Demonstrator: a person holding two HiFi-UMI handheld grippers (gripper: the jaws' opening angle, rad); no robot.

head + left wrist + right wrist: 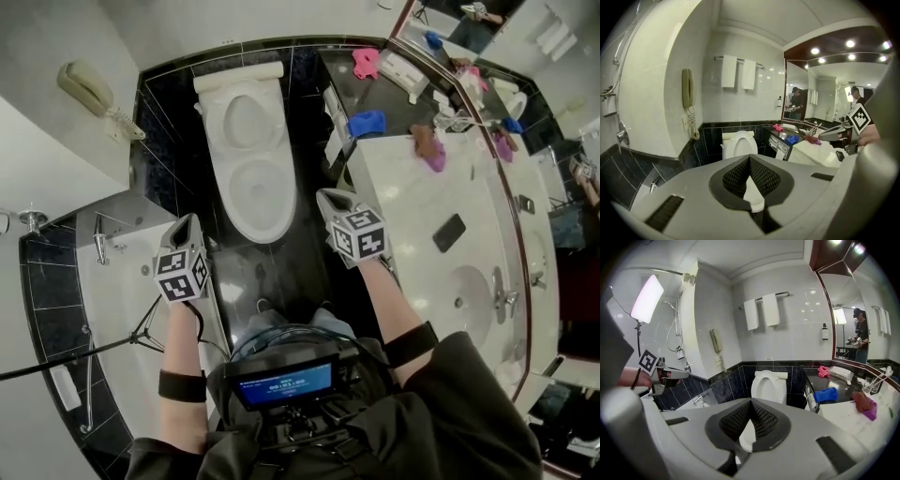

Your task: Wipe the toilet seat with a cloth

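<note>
The left gripper (191, 219) and the right gripper (329, 196) both have their jaws pressed together on nothing, and hover either side of the toilet seat (231, 199), which lies down under a raised lid (246, 118). A blue cloth (367, 123) rests on the dark bench (394, 98) beside the toilet. This fits a wipe yet to come, or one done and the cloth returned. Any wiping would need a firm pinch and full passes round the ring.

White toilet seat (232, 202): oval, lowered flat on bowl; lid (246, 120) raised upright at rear. Blue cloth (367, 123): crumpled, on dark counter (394, 103) just R of toilet. Pink cloth (365, 62): crumpled, same counter, further back.
</note>
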